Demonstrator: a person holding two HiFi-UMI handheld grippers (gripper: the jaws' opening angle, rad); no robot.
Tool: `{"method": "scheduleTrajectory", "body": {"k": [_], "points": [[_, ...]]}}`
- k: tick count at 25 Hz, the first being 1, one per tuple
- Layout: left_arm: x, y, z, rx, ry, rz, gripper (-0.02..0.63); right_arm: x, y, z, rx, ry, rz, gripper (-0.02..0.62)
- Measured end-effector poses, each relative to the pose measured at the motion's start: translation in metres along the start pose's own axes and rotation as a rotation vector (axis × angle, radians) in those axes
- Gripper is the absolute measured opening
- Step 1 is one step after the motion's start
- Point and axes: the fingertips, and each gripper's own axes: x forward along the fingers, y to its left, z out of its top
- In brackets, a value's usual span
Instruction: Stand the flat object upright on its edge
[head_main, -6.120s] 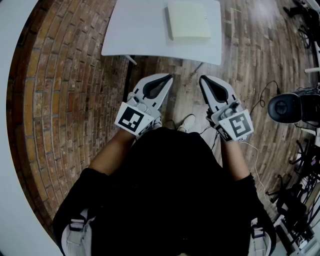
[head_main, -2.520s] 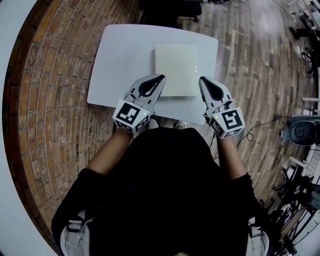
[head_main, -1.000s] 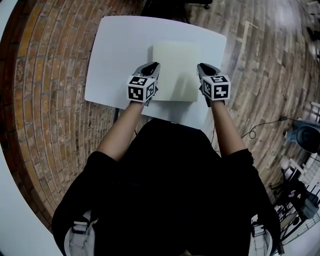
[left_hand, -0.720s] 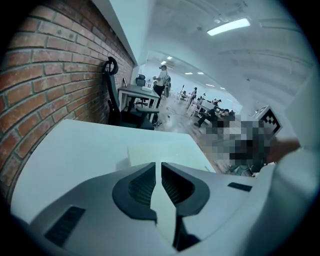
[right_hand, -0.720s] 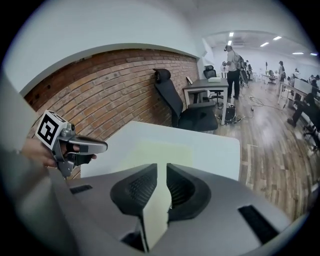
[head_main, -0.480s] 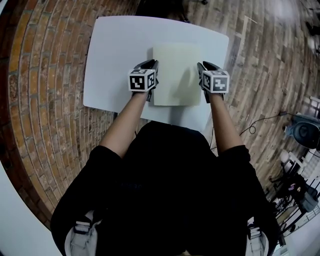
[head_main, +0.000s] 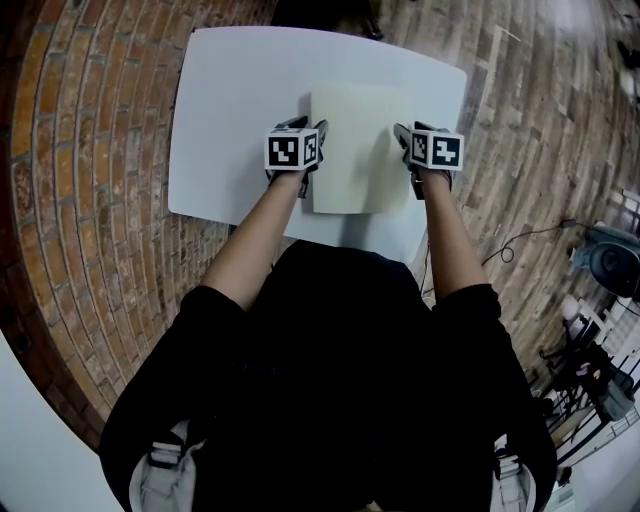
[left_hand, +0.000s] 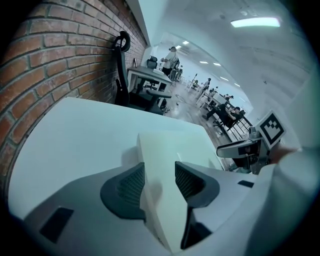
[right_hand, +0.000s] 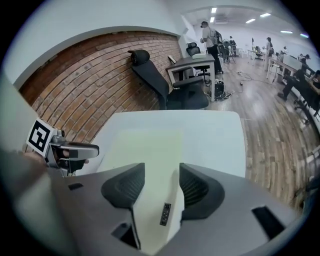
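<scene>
Straddled opposite edges of flat object (head_main: 355, 140) with left claw (left_hand: 159, 169) and right claw (right_hand: 162, 171), jaws just opened, released. Likely poised to pinch and tip it upright.

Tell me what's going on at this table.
A person holds a gripper in each hand. The left gripper and right gripper straddle opposite side edges of a pale flat slab lying on the white table. Both sets of jaws have just been opening, with the slab between them, not clamped. It isn't stood up yet.
</scene>
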Motion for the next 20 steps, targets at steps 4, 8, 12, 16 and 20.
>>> {"method": "scheduleTrajectory", "body": {"k": [4, 8, 12, 16, 20], "points": [[0.008, 0.006, -0.001, -0.028, 0.034, -0.014, 0.216, 0.008, 0.0, 0.002, 0.026, 0.019, 0.004, 0.235], [0.02, 0.002, -0.007, -0.073, 0.102, -0.056, 0.229, 0.016, -0.001, 0.0, 0.04, 0.066, 0.013, 0.236], [0.026, 0.002, -0.012, -0.062, 0.15, -0.039, 0.23, 0.022, -0.005, -0.004, 0.043, 0.11, 0.012, 0.232], [0.032, 0.004, -0.016, -0.057, 0.184, -0.025, 0.23, 0.028, -0.008, -0.007, 0.041, 0.134, 0.007, 0.232], [0.036, 0.006, -0.017, -0.054, 0.189, -0.023, 0.23, 0.03, -0.009, -0.007, 0.03, 0.136, 0.004, 0.227]]}}
